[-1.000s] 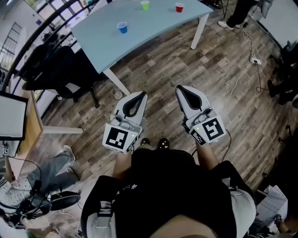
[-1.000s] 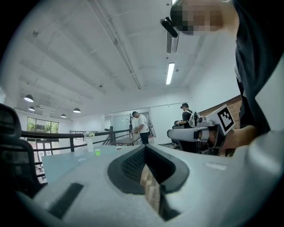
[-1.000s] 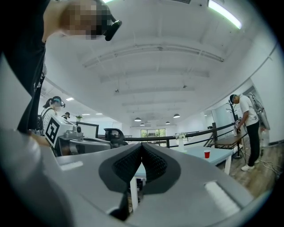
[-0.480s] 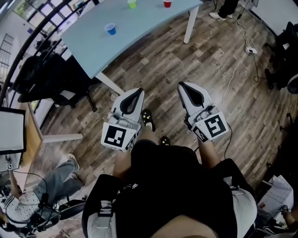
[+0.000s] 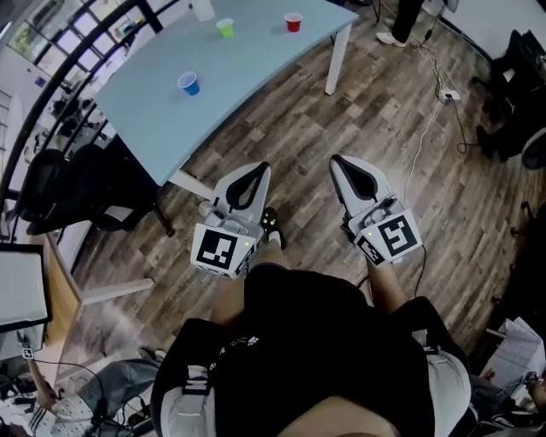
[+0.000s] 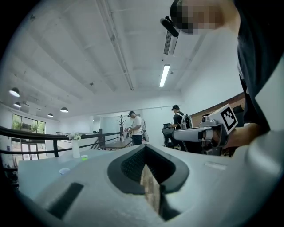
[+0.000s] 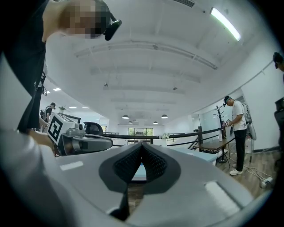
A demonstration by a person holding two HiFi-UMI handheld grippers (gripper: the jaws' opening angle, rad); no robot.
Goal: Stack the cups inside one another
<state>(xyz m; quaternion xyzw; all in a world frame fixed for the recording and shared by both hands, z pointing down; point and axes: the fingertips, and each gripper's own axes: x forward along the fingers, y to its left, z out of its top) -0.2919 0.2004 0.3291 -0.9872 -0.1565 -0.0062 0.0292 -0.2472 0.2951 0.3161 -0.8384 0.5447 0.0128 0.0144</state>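
Overhead, head view: left gripper [image 5: 257, 169] and right gripper [image 5: 339, 160] side by side above wood floor [image 5: 384, 111], short of table [image 5: 256, 64]. Blue cup [image 5: 188, 83], green cup [image 5: 225, 27] and red cup [image 5: 293, 22] stood apart on it, 11 to 12 o'clock.
Left gripper view: jaws together, empty; blue and green cups at 9 o'clock.
Right gripper view: jaws together, nothing held.

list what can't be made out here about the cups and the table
Contents of the small blue plastic cup, green plastic cup and red plastic cup: too small to tell in the head view.
Top of the white vase: cut off by the head view's upper edge.
Cups in the right gripper view: none shows; the right gripper covers most of the light blue table with its own body.
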